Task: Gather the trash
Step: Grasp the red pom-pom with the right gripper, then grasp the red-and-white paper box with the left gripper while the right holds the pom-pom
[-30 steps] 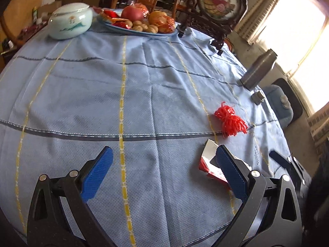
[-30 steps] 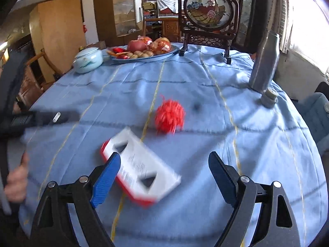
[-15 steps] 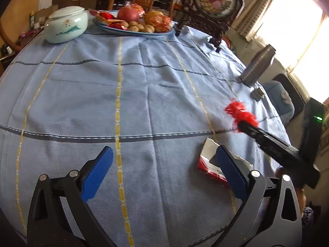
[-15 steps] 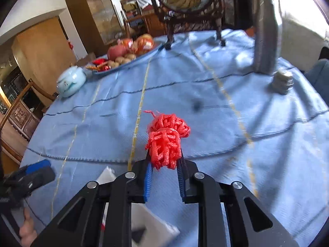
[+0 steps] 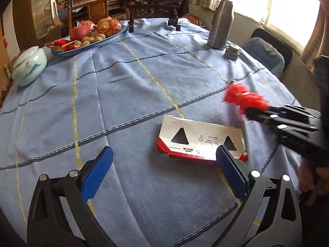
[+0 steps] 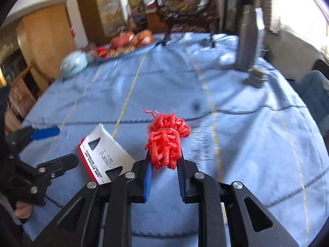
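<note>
left wrist view: the left gripper stands with jaws wide over the round table's pale blue cloth, its right pad at the near edge of a flattened white-and-red cardboard carton with triangular cut-outs. to the right, the right gripper carries a crumpled red foam fruit net. right wrist view: the narrow jaws pinch the net, seemingly clear of the cloth; the carton lies to the left.

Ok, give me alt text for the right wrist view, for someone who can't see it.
The right gripper is shut on a red foam net above a blue tablecloth. A flattened red-and-white carton lies to its left, beside the open left gripper.
</note>
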Motion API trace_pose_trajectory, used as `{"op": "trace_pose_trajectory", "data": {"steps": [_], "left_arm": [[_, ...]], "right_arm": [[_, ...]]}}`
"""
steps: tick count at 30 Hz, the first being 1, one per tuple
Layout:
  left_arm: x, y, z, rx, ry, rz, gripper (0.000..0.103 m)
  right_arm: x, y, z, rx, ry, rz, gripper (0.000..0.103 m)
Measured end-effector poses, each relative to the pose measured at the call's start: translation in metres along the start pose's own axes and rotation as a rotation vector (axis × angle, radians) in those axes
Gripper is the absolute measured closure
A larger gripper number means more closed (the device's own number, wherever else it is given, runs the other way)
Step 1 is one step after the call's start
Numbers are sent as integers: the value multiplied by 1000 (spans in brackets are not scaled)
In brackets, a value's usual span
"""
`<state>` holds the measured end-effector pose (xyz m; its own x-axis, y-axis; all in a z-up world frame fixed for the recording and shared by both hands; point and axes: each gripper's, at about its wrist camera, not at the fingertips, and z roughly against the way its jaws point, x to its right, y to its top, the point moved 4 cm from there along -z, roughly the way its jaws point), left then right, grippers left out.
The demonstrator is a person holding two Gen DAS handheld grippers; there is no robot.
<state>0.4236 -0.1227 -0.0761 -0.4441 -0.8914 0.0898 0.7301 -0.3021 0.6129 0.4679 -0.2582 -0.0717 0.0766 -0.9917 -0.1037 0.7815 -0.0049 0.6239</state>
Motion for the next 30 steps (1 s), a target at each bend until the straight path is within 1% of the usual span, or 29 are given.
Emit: {"op": "trace_pose_trajectory", "data": {"steps": [1, 2, 5, 7, 8, 9, 11, 13, 14, 15, 17, 18, 20, 24, 25, 27, 28, 29, 30], "left_arm": [[0, 0, 0, -1, -5, 5, 7], [-2, 0, 1, 0, -12, 15, 7], [-13, 2, 4, 6, -36, 67, 7], [-19, 3, 4, -8, -83, 109, 7], [-19, 2, 4, -17, -110, 121, 7], [-17, 2, 4, -23, -127, 121, 7], [-12, 1, 5, -25, -139, 103, 7], [-1, -2, 6, -26, -137, 53, 7], [5, -4, 6, -29, -136, 26, 7], [13, -6, 5, -36, -129, -14, 7], [25, -11, 3, -41, -88, -88, 7], [30, -14, 2, -47, -44, -126, 7], [38, -18, -3, -75, 6, -172, 7], [44, -27, -11, -118, 55, -208, 7], [44, -28, -14, -125, 67, -211, 8], [41, -30, -17, -134, 70, -197, 13], [39, -30, -15, -134, 55, -183, 24], [38, -30, -14, -138, 36, -170, 30], [36, -28, -11, -135, 35, -152, 42]], "right_arm": [[-5, -3, -4, -22, 22, 6, 81], [-10, -8, -3, -40, 67, 4, 82], [-28, -31, 19, -69, 208, 21, 82], [-39, -50, 40, -80, 293, 30, 82], [-44, -55, 47, -77, 306, 37, 82], [-46, -61, 56, -64, 306, 47, 82], [-45, -72, 78, -14, 272, 57, 82], [-34, -77, 96, 39, 221, 38, 82], [-27, -80, 105, 73, 177, 25, 82], [-19, -83, 114, 100, 151, 5, 82], [-6, -89, 128, 131, 130, -39, 82], [1, -92, 134, 141, 131, -62, 81], [11, -97, 144, 155, 126, -87, 81], [24, -110, 153, 169, 135, -115, 81], [25, -113, 154, 172, 145, -124, 81], [28, -121, 156, 178, 160, -143, 81], [29, -125, 156, 182, 167, -151, 81], [30, -129, 158, 187, 174, -162, 81], [33, -132, 160, 194, 179, -174, 81]]}}
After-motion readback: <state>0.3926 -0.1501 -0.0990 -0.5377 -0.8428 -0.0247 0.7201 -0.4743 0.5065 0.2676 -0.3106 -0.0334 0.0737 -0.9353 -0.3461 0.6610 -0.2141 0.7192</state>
